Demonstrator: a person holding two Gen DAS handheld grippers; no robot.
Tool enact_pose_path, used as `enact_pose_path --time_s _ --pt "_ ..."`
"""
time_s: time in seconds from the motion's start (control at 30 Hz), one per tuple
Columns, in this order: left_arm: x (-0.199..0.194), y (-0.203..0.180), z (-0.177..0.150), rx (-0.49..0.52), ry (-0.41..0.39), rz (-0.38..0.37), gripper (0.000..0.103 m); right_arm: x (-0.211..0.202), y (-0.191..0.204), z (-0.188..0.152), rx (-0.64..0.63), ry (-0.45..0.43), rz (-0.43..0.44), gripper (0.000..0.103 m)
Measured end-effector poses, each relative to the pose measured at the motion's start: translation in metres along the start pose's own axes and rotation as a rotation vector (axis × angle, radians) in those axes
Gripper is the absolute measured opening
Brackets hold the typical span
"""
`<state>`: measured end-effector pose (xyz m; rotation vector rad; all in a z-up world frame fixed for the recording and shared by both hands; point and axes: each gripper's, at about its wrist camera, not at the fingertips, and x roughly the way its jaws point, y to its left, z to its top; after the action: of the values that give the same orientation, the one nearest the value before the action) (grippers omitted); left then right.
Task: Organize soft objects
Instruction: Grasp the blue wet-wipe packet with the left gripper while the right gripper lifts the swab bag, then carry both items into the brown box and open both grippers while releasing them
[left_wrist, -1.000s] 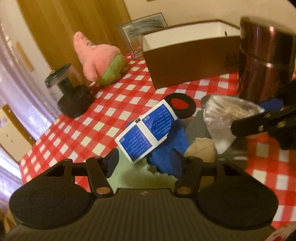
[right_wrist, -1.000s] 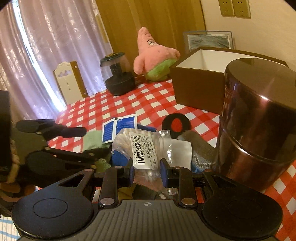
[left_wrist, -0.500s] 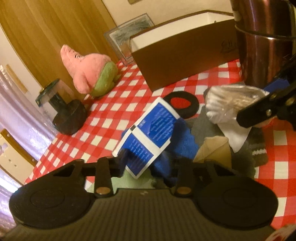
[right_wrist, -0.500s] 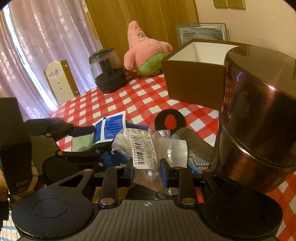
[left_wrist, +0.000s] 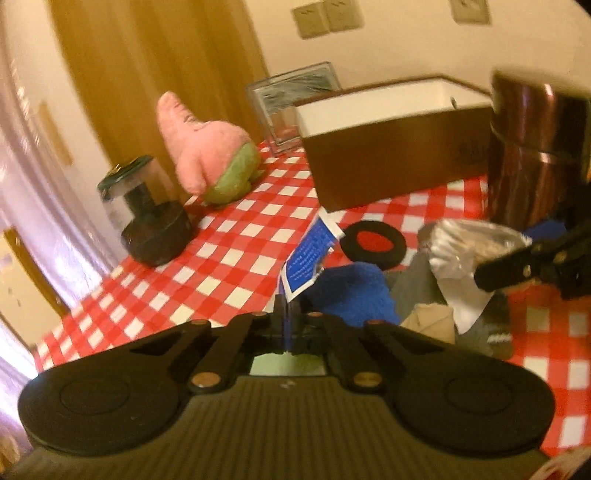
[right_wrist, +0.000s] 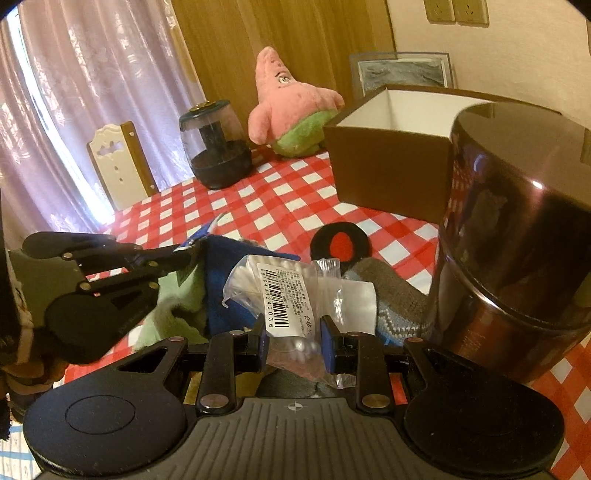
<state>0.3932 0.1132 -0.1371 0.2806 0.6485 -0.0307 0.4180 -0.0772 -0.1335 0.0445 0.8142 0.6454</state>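
Here, the left gripper (left_wrist: 286, 317) has just closed, pinching the flat blue-and-white sachet (left_wrist: 308, 258) edge-on; its length points toward the open brown cardboard box (left_wrist: 399, 155) beyond. The right gripper (right_wrist: 293, 341) clamps a clear plastic bag of cotton swabs (right_wrist: 284, 291) above the sock pile.

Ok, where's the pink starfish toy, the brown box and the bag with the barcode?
pink starfish toy (right_wrist: 291, 110), right wrist view, on its belly.
brown box (right_wrist: 388, 173), right wrist view, front wall.
barcode bag (right_wrist: 291, 295), right wrist view, on its label.

Left tool (left_wrist: 285, 320) pinched fully closed; right tool (right_wrist: 294, 341) partly parted, both angled downward.
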Motion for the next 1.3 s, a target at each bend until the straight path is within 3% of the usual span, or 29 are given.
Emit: enact_pose_path --time_s 0.27,0.57,0.83,1.03,1.3 --pt "-0.037 0.016 0.002 -0.155 0.01 -0.058 0.001 -0.014 0.013 -0.002 -0.011 -0.015 0.021 0.028" --pt "-0.071 -0.001 0.002 -0.169 0.021 -0.078 0.001 -0.047 0.023 -0.015 -0.014 -0.028 0.026 0.028" --pt "-0.107 -0.034 0.001 -0.139 -0.007 -0.151 0.001 -0.094 0.019 -0.041 0.02 -0.045 -0.023 0.028" --pt "-0.122 -0.06 0.004 -0.112 -0.017 -0.189 0.001 -0.132 0.002 -0.064 0.084 -0.054 -0.084 0.028" --pt "-0.121 -0.09 0.022 -0.101 -0.024 -0.174 0.001 -0.168 -0.047 -0.078 0.141 -0.054 -0.15 0.028"
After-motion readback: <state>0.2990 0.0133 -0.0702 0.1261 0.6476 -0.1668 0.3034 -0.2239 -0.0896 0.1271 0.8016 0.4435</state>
